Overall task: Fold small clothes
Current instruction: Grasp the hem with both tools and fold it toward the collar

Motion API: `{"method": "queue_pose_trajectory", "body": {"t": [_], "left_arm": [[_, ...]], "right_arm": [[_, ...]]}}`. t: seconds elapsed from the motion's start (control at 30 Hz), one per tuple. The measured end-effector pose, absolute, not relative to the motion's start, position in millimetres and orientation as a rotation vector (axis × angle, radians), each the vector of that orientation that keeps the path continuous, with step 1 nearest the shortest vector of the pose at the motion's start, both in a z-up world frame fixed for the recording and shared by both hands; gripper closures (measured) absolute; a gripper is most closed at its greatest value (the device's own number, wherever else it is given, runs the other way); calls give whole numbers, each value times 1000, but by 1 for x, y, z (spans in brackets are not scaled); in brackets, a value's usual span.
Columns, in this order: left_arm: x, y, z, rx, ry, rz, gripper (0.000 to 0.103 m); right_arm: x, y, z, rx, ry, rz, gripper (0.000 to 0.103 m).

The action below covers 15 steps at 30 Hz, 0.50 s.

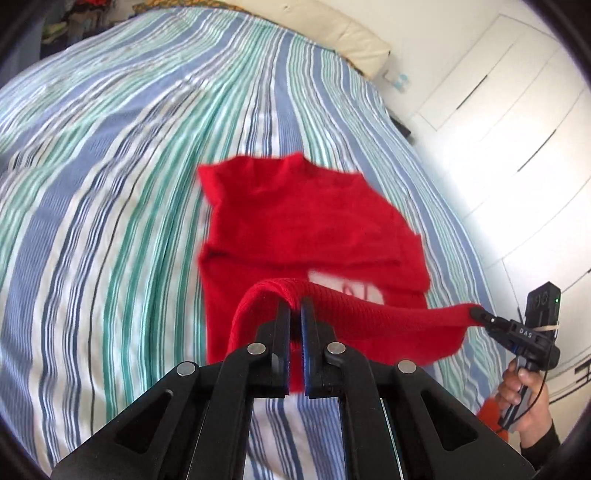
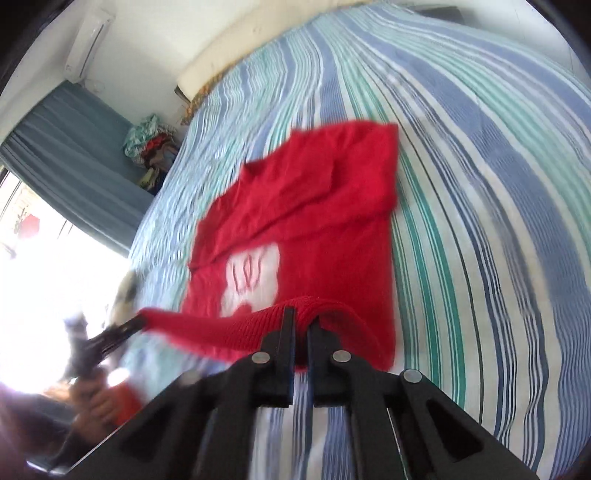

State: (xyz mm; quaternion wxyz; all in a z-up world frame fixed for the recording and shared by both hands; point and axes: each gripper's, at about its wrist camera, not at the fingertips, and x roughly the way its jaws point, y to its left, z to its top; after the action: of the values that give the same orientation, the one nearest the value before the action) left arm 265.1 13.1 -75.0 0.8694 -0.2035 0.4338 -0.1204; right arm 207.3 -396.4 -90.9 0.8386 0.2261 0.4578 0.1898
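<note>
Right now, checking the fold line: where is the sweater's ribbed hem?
The ribbed hem is lifted off the striped bed, stretched between the left gripper and right gripper.

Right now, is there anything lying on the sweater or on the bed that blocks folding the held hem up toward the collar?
Nothing visible does. The left gripper and right gripper are both shut on the ribbed hem of the red sweater, and its body lies bare on the striped bedspread.

My black left gripper (image 1: 295,306), black right gripper (image 2: 303,319), bright red sweater (image 1: 306,221) with its white patch (image 2: 253,277), bedsheet (image 1: 110,184) striped blue, teal, white, cream headboard (image 1: 332,33), white wardrobe (image 1: 517,110)
</note>
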Motion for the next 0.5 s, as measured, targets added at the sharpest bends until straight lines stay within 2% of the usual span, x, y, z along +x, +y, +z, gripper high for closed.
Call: {"method": "queue_pose_trajectory", "body": {"t": [0.2,0.4,0.47,0.5], "left_arm": [[388,15,-86,-380,931,-154,100],[455,13,-118,-329,969,-96,100],[471,15,-128,-339,992,-69,96],[480,19,-133,-351,1011,-37,90]], "right_arm": [[341,-386,-91,487,925,351,98],[432,-384,-118,499,935,271,98],[451,-385,-132,527,944,257,98],[459,-386,-141,554,952,263,98]]}}
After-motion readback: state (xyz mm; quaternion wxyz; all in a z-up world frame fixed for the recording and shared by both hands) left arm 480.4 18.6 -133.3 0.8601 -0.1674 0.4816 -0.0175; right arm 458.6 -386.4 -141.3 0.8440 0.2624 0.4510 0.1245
